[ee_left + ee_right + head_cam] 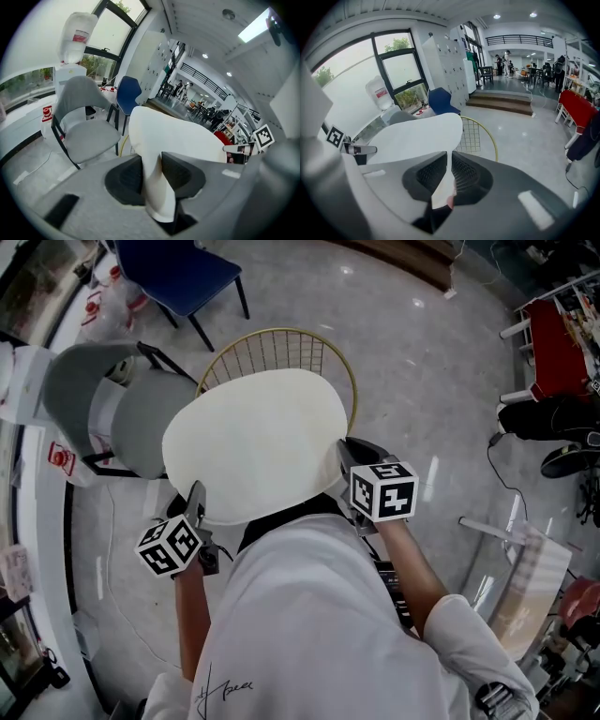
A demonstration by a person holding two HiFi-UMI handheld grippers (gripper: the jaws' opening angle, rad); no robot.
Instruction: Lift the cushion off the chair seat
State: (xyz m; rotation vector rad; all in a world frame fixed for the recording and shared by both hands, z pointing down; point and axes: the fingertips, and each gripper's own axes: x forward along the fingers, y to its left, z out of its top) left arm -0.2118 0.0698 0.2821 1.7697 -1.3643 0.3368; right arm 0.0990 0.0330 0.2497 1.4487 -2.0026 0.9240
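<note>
Cushion look: a cream-white, oval, thin padded cushion (258,442), plain and smooth on top (no seam or pattern shows).
Cushion shape: it buckles into a soft fold at the near-left edge and lies flatter on the right.
Cushion place: over the round gold wire-mesh chair (281,345), in front of its curved back, carried by its two near edges.
Left fingers: the left gripper (152,171) is clenched on a thick fold of the cushion's edge.
Right fingers: the right gripper (449,164) is clenched on a thin strip of the opposite edge.
Hidden: the cushion covers the chair seat entirely from above, so any gap between them cannot be judged.
Cut off: the person's white shirt (319,615) covers the cushion's nearest rim.
Beside: a grey shell chair (131,413) stands just left of the wire chair.
</note>
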